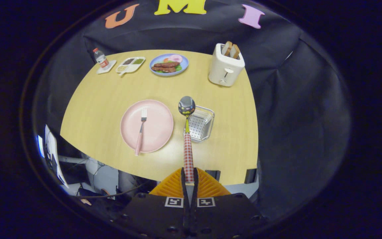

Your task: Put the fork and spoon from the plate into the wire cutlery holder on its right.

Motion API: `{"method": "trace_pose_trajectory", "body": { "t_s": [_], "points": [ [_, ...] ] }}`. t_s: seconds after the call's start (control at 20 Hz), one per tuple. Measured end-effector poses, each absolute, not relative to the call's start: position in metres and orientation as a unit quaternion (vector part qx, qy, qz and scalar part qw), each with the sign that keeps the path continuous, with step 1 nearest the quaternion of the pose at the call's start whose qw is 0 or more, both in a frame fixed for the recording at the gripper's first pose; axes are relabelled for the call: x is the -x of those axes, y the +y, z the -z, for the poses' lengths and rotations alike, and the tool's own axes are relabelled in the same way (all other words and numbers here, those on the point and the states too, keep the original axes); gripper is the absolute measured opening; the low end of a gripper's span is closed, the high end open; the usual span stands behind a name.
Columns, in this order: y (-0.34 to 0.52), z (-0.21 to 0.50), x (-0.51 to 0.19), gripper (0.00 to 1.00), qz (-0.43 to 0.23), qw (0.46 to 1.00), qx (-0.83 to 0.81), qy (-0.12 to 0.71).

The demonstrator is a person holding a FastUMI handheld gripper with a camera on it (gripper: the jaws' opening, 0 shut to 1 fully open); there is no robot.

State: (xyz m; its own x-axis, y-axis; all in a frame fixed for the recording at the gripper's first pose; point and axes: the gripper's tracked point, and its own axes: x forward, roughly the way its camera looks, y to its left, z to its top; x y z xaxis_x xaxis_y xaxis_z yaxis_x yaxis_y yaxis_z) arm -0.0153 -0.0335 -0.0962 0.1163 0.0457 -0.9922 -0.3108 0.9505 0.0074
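Bottle: you have one small bottle at the far left corner of the tabletop, standing on a white coaster.
Tray: one white divided tray sits just right of the bottle, with three filled sections.
Blue plate: one blue plate of food lies next along the far edge.
Pink plate: one pink plate lies nearer to you, left of the holder.
Fork: one fork lies on the pink plate, long axis running away from you, tines at the far end, checked handle toward you and reaching past the near rim.
Hand-held gripper: your hand-held gripper is closed down to a narrow slit, both orange fingers pressing on the near end of the spoon's checked handle.
Spoon: one spoon sticks straight ahead from the fingers, long axis in line with them, bowl at the far end. It is off the plate, and its bowl shows over the holder's left rim.
Holder: one wire holder stands right of the pink plate, just beyond the fingers, with nothing in it.
Toaster: one white toaster stands far right, with two slices of bread in its slots.
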Motion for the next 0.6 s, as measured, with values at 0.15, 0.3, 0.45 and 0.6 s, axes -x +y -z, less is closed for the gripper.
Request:
{"method": "trace_pose_trajectory", "body": {
  "t_s": [0.15, 0.3, 0.45, 0.6],
  "points": [
    [-0.048, 0.109, 0.014, 0.0, -0.106, 0.719, 0.092, 0.681],
    [-0.049, 0.126, 0.014, 0.0, -0.103, 0.694, 0.066, 0.709],
    [-0.048, 0.133, 0.011, 0.01, -0.095, 0.677, 0.054, 0.728],
    [-0.048, 0.137, 0.002, 0.01, -0.087, 0.673, 0.062, 0.732]
  ]
}}
